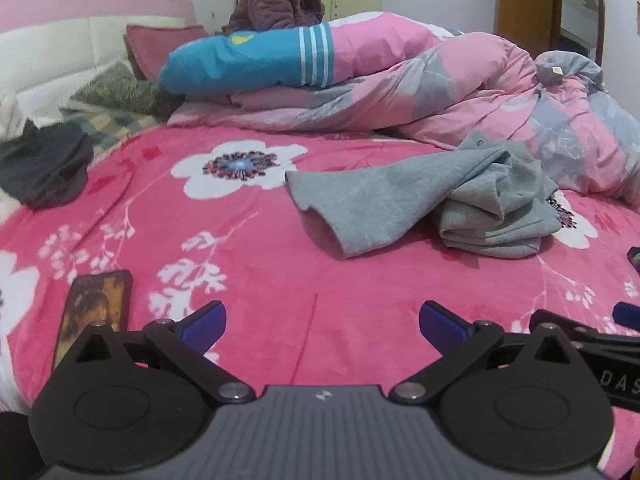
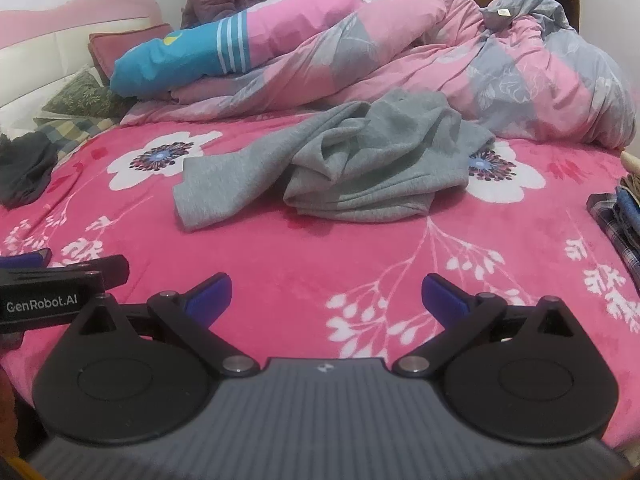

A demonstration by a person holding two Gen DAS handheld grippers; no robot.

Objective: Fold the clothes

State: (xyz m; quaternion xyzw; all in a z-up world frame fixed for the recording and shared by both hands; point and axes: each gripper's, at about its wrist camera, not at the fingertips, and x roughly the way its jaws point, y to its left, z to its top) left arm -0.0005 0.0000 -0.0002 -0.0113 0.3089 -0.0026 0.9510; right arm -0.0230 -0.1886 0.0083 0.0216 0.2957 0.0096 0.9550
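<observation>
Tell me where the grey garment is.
The grey garment lies crumpled mid-bed on the pink floral blanket, just before the heaped duvet, ahead of both open grippers.

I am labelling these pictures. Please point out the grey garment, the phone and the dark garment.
grey garment [image 2: 380,160]: right wrist view, on its crumpled middle.
phone [image 1: 96,308]: left wrist view, on its printed back.
dark garment [image 1: 44,164]: left wrist view, on its bunched centre.

Grey garment [image 2: 360,160] crumpled on pink blanket [image 2: 304,256]; right tongs [image 2: 326,296] spread, empty.
</observation>
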